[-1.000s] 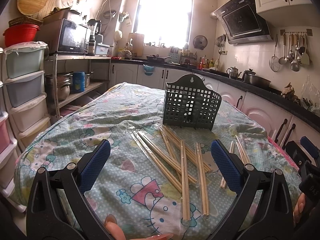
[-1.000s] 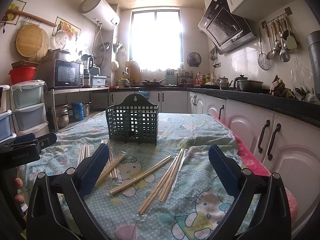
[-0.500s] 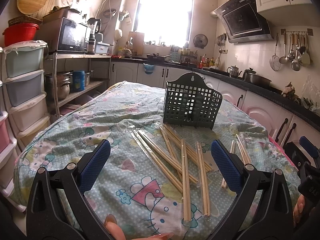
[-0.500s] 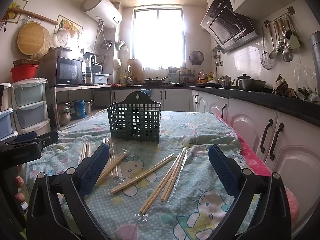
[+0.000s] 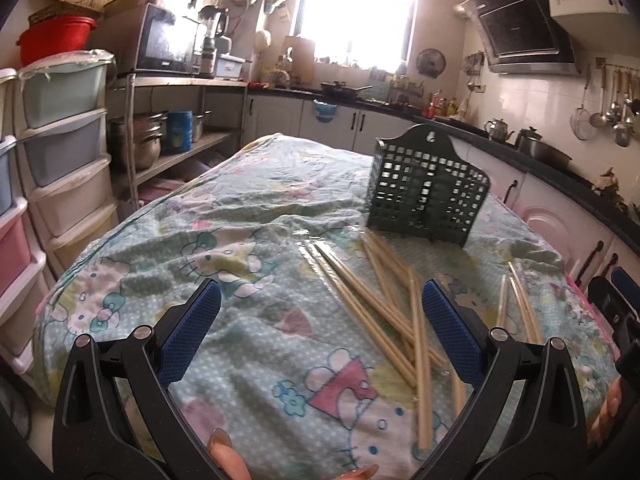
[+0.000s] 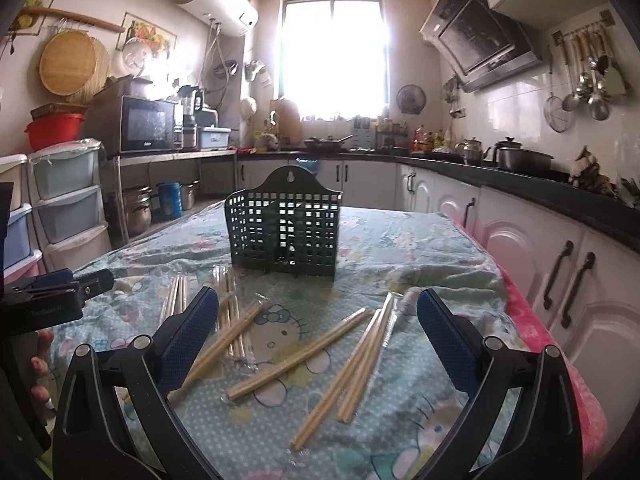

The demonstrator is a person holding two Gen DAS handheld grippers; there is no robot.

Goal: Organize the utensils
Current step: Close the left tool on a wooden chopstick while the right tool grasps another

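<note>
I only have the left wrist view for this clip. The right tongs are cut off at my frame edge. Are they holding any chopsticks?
Observer: No. The right tongs are open and empty.
Reviewer: What lies in front of them?
Observer: Wrapped chopsticks, loose on the tablecloth, short of the green holder.
Reviewer: Anything in the holder?
Observer: From the right wrist view, nothing shows above its rim.
</note>
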